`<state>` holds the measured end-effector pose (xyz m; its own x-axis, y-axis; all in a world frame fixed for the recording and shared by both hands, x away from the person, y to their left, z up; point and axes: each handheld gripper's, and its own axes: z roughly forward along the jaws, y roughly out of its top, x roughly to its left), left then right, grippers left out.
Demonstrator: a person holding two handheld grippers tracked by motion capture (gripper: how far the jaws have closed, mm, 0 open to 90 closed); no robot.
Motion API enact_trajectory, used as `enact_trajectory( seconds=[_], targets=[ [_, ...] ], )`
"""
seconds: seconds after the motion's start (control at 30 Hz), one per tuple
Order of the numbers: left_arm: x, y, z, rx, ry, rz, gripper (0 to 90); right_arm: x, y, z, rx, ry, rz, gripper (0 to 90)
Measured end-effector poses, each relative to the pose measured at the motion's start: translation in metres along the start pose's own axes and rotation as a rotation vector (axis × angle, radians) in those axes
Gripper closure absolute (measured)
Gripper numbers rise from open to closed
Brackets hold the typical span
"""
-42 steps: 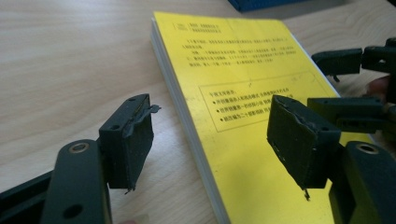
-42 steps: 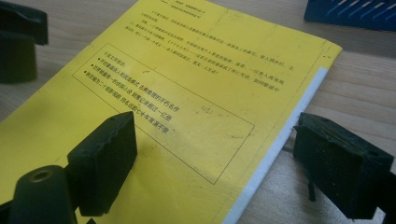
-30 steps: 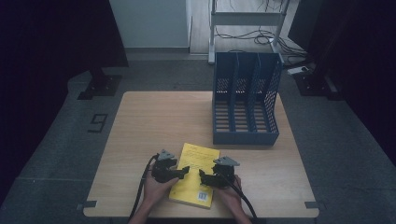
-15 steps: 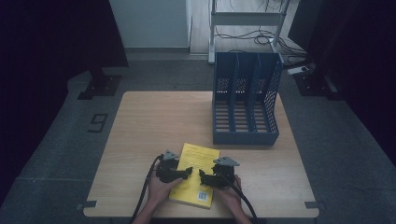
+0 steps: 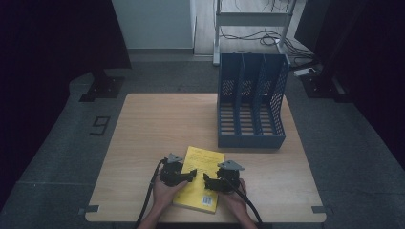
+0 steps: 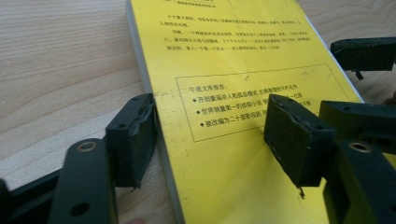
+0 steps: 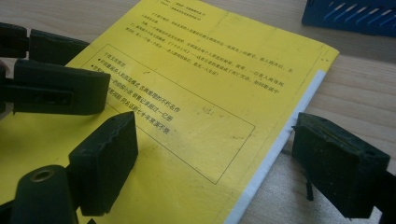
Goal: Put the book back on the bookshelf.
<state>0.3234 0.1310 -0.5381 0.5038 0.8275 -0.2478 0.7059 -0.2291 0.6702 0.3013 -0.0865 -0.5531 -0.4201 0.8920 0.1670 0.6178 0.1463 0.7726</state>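
Note:
A yellow book lies flat near the table's front edge, its cover printed with black text. My left gripper is open and straddles the book's left edge: one finger rests over the wood, the other over the cover. From the opposite side my right gripper is open too, one finger above the cover and the other beyond the white page edge, above the table. The two grippers point at each other, tips a short gap apart. Nothing is clamped between either pair of jaws.
A blue three-slot file rack stands at the table's back right, its corner in the right gripper view. Bare wooden table stretches left and behind the book. Dark floor and a metal stand surround the table.

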Motion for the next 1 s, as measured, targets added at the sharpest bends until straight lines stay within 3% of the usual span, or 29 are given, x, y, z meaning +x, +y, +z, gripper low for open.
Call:
enact_trajectory(
  seconds=[0.43,0.7,1.0],
  targets=[
    [-0.004,0.002,-0.002,-0.003,0.032,-0.02,39.5,0.001,0.0,0.0,-0.003,-0.004,-0.006,14.0],
    [-0.005,0.004,-0.008,-0.026,0.02,-0.038,40.3,0.001,0.0,0.0,-0.004,-0.005,-0.005,13.9],
    [-0.018,0.009,-0.021,-0.08,0.01,-0.004,40.3,0.001,0.0,0.0,-0.004,-0.004,-0.002,13.9]
  ],
)
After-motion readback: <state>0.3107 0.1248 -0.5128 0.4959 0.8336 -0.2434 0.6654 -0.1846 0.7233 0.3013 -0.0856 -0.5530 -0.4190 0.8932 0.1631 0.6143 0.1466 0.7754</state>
